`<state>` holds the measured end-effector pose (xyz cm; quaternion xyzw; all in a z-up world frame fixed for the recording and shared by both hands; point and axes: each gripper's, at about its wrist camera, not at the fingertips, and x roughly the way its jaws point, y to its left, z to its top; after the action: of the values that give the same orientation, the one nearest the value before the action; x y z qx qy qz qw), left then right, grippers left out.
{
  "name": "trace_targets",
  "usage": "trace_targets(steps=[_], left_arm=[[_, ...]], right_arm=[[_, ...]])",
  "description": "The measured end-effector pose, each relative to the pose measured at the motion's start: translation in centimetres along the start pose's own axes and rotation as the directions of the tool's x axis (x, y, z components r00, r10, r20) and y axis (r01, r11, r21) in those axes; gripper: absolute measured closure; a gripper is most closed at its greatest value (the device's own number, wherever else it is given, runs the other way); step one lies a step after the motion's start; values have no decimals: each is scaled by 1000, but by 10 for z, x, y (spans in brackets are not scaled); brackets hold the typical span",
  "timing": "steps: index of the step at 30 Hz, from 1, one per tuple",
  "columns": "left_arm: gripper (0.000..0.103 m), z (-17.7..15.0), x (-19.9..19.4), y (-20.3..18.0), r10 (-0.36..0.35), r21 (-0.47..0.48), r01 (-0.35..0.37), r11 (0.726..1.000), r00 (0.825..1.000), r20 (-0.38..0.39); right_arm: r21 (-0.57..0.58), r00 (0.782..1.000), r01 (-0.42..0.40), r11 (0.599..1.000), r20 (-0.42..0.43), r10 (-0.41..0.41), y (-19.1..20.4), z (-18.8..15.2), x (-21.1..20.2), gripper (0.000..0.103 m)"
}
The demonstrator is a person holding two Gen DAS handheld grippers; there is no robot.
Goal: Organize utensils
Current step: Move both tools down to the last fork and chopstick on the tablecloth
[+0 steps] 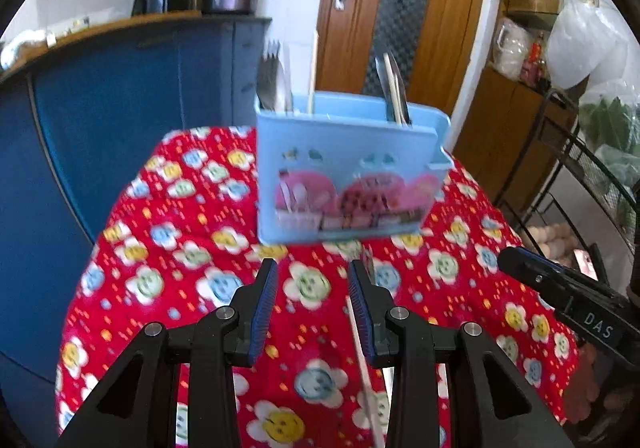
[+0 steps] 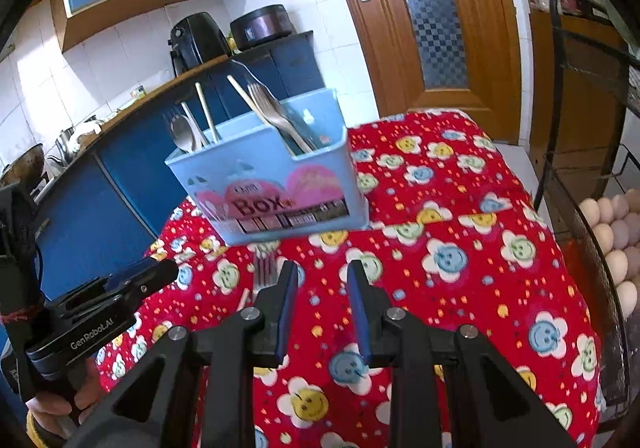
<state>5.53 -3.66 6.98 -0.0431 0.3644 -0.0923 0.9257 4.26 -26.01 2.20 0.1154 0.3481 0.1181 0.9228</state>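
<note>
Two grippers: both are held low over the tabletop, aimed at the blue box.
Left gripper (image 1: 313,280): its fingers are spread, nothing is pinched between them; a pale chopstick (image 1: 362,364) is seen lying on the cloth just beside and under the right-hand finger.
Right gripper (image 2: 322,280): its fingers are spread with only patterned cloth showing in the gap; a fork (image 2: 265,268) is seen lying on the cloth just left of them, tines toward the box.
Utensil box (image 1: 344,171): it is set upright on the far part of the tabletop, beyond both grippers.
Left compartment: spoons (image 2: 183,133), a fork and one chopstick are stood upright.
Right compartment: a second fork (image 2: 266,103), chopsticks and dark-handled pieces are leaned together; which pieces cannot be told.
Tabletop (image 2: 460,207): it is covered by a red cloth printed with smiling flowers.
Surroundings: blue cabinets (image 1: 120,119) are seen to the left, a wooden door (image 2: 432,19) behind, and eggs (image 2: 612,236) in a wire rack at the right.
</note>
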Motion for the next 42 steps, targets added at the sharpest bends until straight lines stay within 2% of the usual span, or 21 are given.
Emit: trace_targets(steps=[5,9,21,26,29,31,34,39,42], left_arm=[[66,-10,16,-2,-36,-14,35,999,997,-73],[66,-18,35,-3,-73,-40,68,997,985,-156],[67,-37,65,-17,-42,12,47,999,965,-257],[68,-37,69,-18,-28,34,38,999,964,-263],[79,-38,70,-18,-16,52,31,998,965,-261],[91,-38,72,-15,-32,43,44,998,964,-263],[98,-37,71,-13,-45,38,57,998,964,-263],[99,-36,68,-4,-74,-5,75,997,968,-242],[99,-32,62,8,-75,-52,66,996,977,-202]], right_arm=[[26,1000,7,1000,-25,-6,-11,-9,3,75],[40,1000,10,999,-28,-9,-18,-13,2,74],[67,999,21,998,-46,-18,-30,-20,6,73],[65,998,19,998,-53,-16,-30,-21,8,73],[62,998,19,998,-56,-16,-29,-21,8,72],[62,998,20,998,-59,-16,-28,-21,9,72],[59,998,19,998,-64,-15,-26,-20,11,71],[36,997,13,999,-81,-10,-19,-20,15,70],[22,996,2,1000,-94,0,-14,-19,18,68]])
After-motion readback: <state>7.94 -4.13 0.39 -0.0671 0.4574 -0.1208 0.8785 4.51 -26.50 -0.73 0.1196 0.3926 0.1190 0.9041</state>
